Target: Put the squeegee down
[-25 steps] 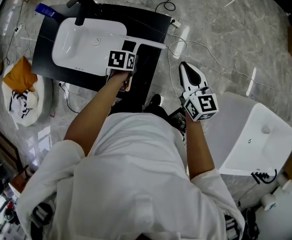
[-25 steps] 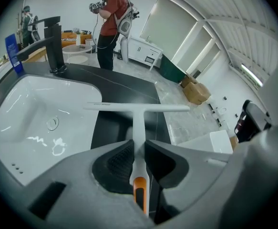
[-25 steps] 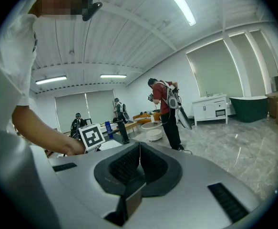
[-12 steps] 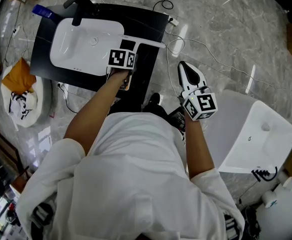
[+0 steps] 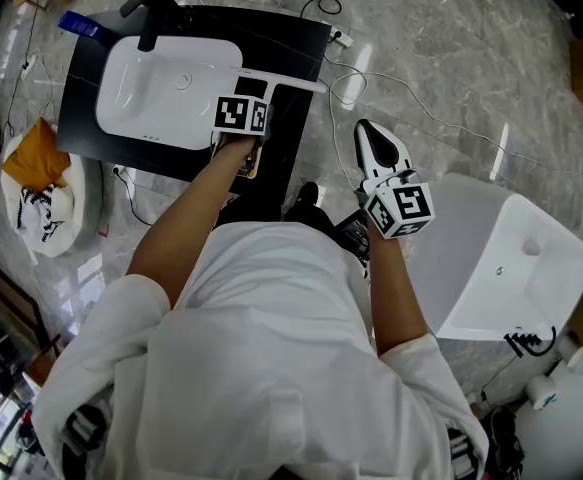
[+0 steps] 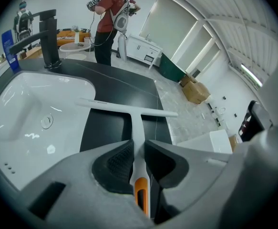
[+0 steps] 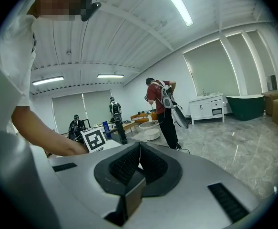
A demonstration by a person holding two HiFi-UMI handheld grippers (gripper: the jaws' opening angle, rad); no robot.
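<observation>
No lettering was readable, dark mark on squeegee (image 6: 129,110) too small, black print on bag (image 5: 39,208) perhaps a logo, illegible

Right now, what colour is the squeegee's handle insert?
Orange; the squeegee is otherwise white. Left gripper view shows it best.

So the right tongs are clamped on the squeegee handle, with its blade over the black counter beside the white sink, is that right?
Not quite: the left tongs are the ones clamped on the squeegee handle, as the left gripper view shows. The right tongs are shut on nothing. The blade is over the black counter beside the white sink, as you said.
</observation>
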